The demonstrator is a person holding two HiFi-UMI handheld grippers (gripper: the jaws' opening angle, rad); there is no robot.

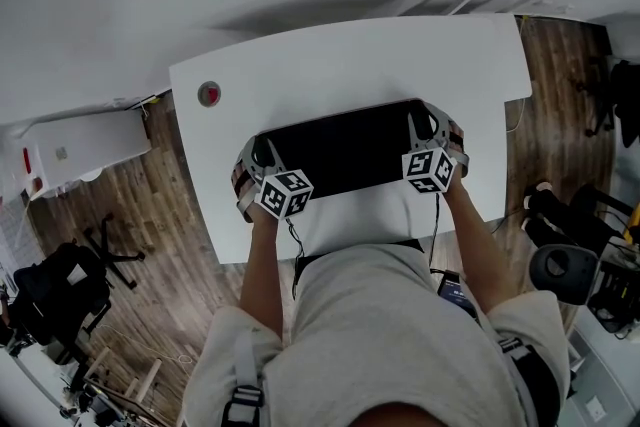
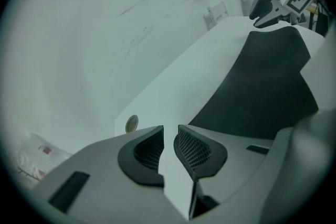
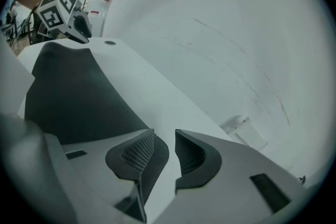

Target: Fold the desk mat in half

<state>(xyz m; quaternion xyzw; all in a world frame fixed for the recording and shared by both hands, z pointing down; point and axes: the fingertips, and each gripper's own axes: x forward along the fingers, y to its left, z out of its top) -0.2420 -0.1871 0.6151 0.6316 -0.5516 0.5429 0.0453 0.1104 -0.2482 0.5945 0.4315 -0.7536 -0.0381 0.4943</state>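
Gaping left tongs (image 2: 170, 136), gap unseen overhead

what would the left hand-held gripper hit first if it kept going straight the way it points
Most likely the bare white desk just past the open jaws of the left hand-held gripper, beside the black mat; depth is hard to judge.

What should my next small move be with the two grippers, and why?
Probably lift both clear of the desk mat. The left gripper and right gripper stand open at its two ends, only the white table between their jaws, and the mat lies flat, seemingly doubled.
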